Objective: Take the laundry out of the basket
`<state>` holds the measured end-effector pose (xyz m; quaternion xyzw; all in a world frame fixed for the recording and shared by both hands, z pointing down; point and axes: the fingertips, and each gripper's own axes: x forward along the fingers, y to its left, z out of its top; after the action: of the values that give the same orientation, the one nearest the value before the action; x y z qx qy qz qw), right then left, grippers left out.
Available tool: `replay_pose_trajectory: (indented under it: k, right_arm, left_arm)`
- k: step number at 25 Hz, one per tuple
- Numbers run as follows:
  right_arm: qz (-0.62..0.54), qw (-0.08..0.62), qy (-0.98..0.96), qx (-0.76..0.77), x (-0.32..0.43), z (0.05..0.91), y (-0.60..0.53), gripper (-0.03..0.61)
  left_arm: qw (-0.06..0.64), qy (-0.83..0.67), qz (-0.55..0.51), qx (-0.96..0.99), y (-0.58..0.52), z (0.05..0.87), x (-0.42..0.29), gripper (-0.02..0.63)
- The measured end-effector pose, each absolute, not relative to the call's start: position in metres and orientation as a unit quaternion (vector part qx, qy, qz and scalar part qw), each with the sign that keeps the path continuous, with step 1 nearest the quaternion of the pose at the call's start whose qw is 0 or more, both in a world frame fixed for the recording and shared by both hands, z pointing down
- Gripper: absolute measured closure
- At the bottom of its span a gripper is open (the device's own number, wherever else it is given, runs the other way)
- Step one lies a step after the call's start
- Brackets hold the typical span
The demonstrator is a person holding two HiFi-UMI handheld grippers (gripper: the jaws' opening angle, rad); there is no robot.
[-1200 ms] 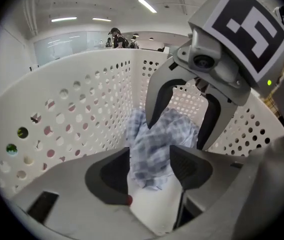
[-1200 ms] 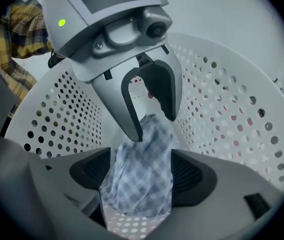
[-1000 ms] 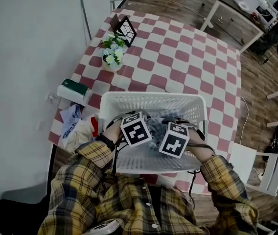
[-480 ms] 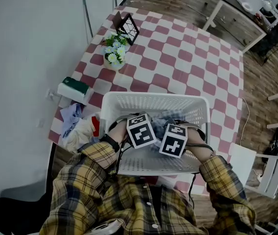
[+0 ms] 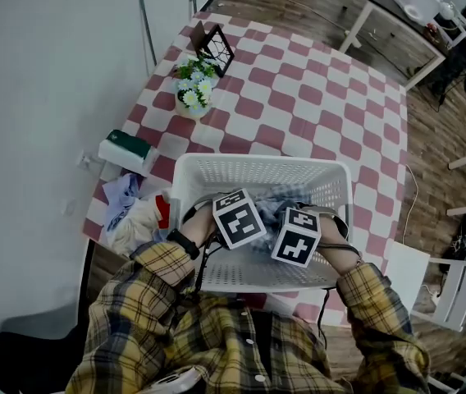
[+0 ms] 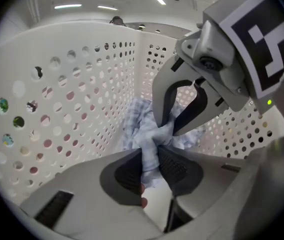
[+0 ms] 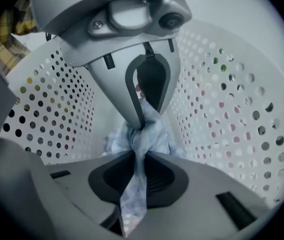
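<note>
both grippers reach steeply down inside the white perforated basket [image 5: 258, 169], close together near its middle. the left gripper [image 6: 149, 153] has just been closing its jaws, and they now stand narrow with a bunched fold of the pale blue checked cloth [image 6: 141, 129] pinched between the pads. the right gripper [image 7: 140, 156] has likewise just been closing; its jaws are nearly together on a twisted strip of the cloth, which runs through the pads towards the camera. the two sets of jaws meet almost tip to tip over the basket floor, seemingly on the same gather of fabric, though the wide-angle view makes that hard to confirm. the rest of the cloth lies crumpled on the basket floor, towards the far wall.
</note>
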<state>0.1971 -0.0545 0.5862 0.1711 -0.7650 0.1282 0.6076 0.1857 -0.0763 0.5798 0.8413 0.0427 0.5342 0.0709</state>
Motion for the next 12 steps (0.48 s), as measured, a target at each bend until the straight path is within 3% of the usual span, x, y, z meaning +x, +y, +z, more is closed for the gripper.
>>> replay_pose_trajectory:
  k: [12]
  right_arm:
    - [0.120, 0.559, -0.780, 0.253, 0.200, 0.527, -0.067, 0.500]
  left_arm:
    - [0.076, -0.021, 0.490, 0.868, -0.086, 0.522, 0.185, 0.486]
